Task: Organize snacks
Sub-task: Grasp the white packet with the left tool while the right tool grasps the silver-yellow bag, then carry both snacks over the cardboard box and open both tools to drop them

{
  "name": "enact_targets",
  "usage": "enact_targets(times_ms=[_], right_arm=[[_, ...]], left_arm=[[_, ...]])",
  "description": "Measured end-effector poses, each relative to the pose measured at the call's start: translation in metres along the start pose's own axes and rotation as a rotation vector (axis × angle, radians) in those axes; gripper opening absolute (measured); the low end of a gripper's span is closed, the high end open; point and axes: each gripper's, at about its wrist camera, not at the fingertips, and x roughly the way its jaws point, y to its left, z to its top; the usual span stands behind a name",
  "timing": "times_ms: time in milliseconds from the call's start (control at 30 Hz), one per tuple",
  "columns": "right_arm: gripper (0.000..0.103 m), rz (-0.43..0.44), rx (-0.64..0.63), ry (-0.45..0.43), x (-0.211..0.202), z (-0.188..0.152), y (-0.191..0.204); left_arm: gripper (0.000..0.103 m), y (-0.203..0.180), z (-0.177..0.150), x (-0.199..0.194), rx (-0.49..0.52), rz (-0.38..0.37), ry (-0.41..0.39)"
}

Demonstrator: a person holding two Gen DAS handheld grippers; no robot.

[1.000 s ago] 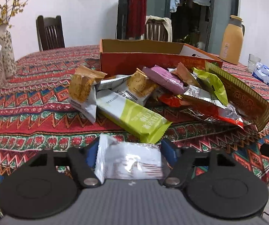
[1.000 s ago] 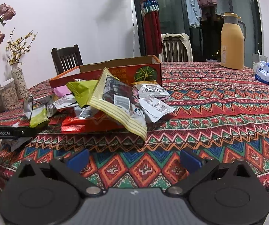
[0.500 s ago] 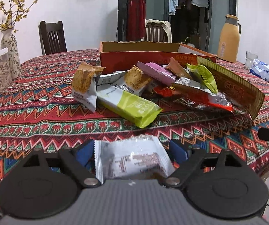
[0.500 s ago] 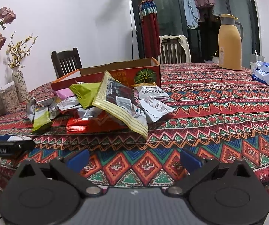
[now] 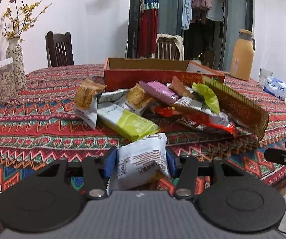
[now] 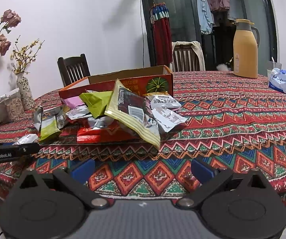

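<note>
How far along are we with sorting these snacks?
Barely started. The box shows no snacks in the part that is visible. In hand: the left gripper is closed on a white packet. Right gripper is open, empty. The snack pile remains on the tablecloth.

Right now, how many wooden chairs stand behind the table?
2. One dark chair stands at the far left by the white wall; the other chair, with a cream cloth draped over its back, stands behind the cardboard box. Others may be hidden.

Snack pile [image 5: 163, 107] on table [image 5: 33, 123], before box [image 5: 147, 71]; jug [image 5: 241, 54] behind right.
</note>
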Motion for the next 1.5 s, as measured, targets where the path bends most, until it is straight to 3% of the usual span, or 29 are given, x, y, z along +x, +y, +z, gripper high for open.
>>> enact_targets(times_ms=[233,367,433,500,567,733,833,933,1100,1500], right_arm=[[0.094,0.031,-0.051,-0.087,-0.020,0.032,0.002],[0.085,0.054,-0.086,-0.092,-0.007,0.065,0.008],[0.081,0.058,-0.105,-0.048,0.014,0.080,0.012],[0.062,0.070,-0.098,0.042,0.043,0.091,0.013],[0.052,0.054,-0.087,0.108,0.066,0.097,0.013],[0.047,0.004,-0.080,0.208,0.110,0.103,0.005],[0.045,-0.014,-0.112,0.221,0.116,0.101,0.007],[0.031,-0.025,-0.156,0.211,0.113,0.099,0.013],[0.024,-0.026,-0.179,0.155,0.096,0.102,0.011],[0.023,0.027,-0.181,0.018,0.074,0.141,0.017]], left_arm=[[0.052,-0.006,0.021,-0.005,-0.004,0.000,-0.067],[0.052,-0.009,0.031,-0.002,-0.013,0.005,-0.084],[0.052,-0.009,0.034,-0.001,-0.017,0.009,-0.084],[0.052,-0.009,0.035,0.000,-0.020,0.010,-0.083],[0.052,-0.006,0.035,0.000,-0.029,0.013,-0.082],[0.052,0.005,0.038,0.004,-0.047,0.025,-0.083],[0.052,0.009,0.042,0.011,-0.058,0.022,-0.073],[0.052,0.011,0.046,0.017,-0.060,0.015,-0.070],[0.052,0.009,0.056,0.018,-0.058,-0.002,-0.091],[0.052,0.001,0.106,0.031,-0.073,-0.015,-0.129]])
